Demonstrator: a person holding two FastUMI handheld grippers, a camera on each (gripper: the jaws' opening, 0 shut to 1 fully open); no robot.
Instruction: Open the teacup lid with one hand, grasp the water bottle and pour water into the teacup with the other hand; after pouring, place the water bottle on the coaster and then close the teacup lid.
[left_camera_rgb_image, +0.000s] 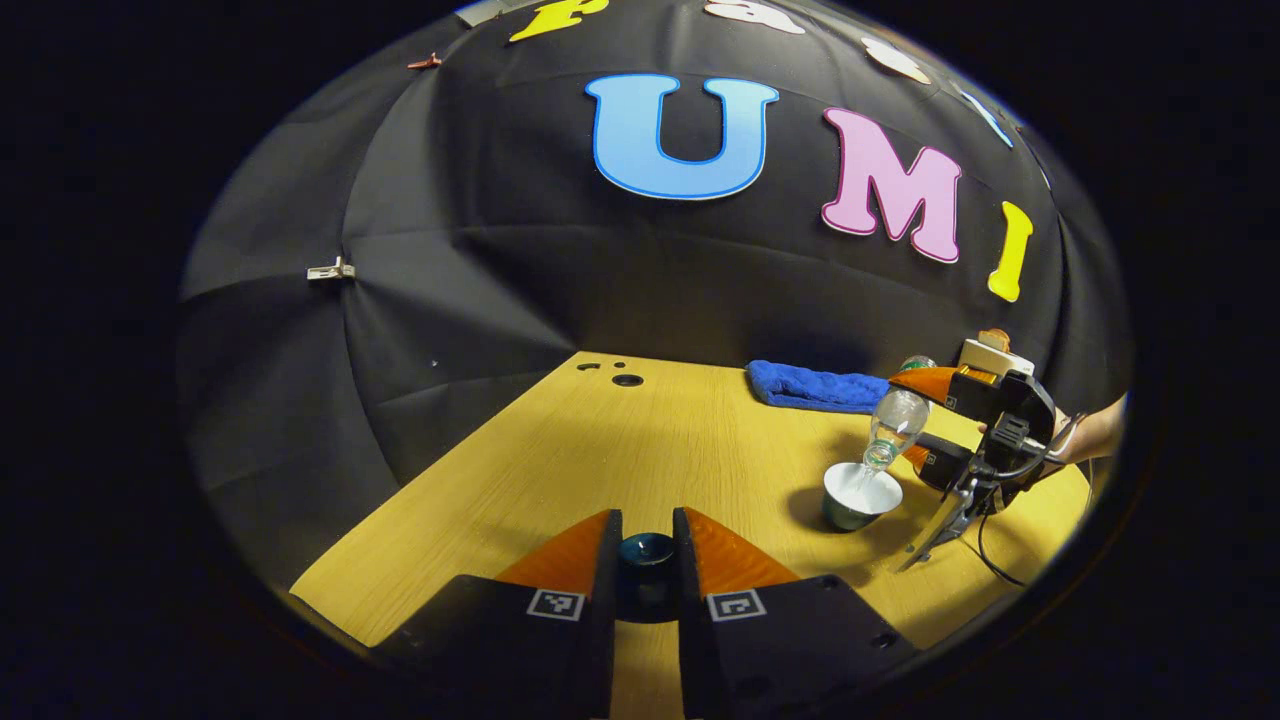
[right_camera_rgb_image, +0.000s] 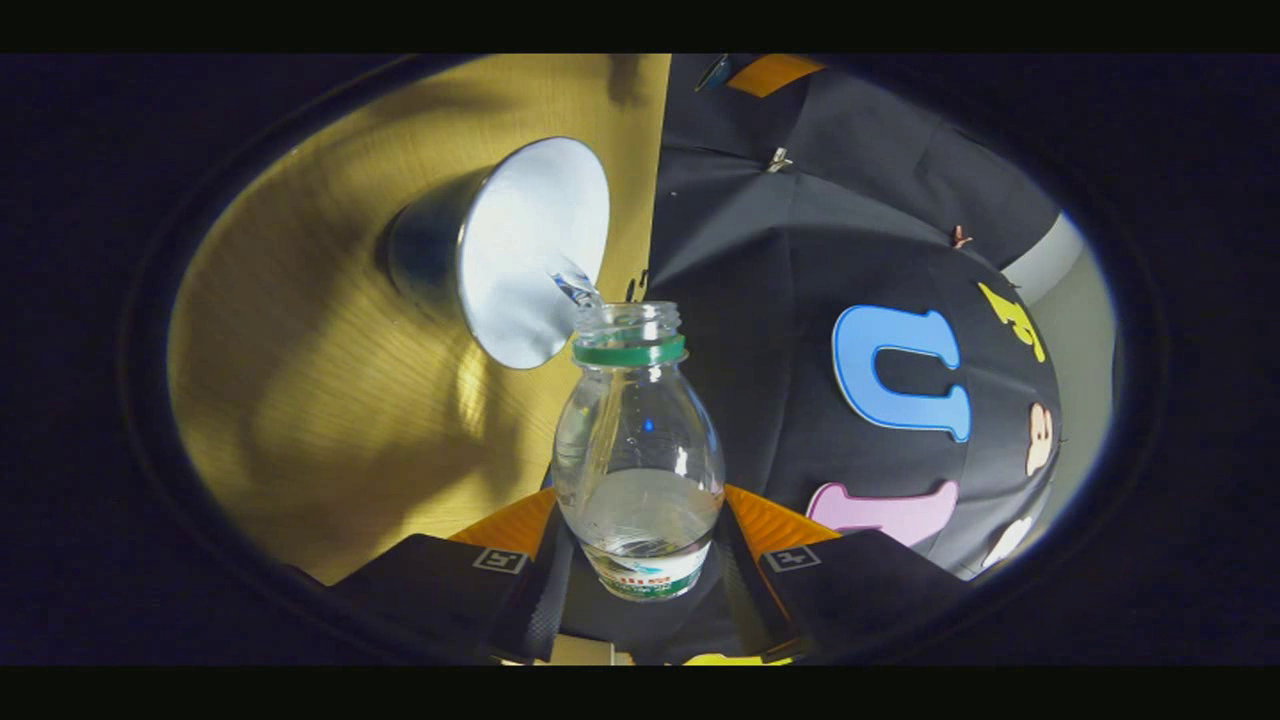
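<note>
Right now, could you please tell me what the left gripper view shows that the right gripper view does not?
Left gripper view: the left claw shut on the teacup lid, a blue towel by the booth wall, and a hand holding the right claw. Right gripper view: the green neck ring and the water level inside the bottle. Both: the tilted water bottle pouring into the open teacup on the wooden table.
</note>
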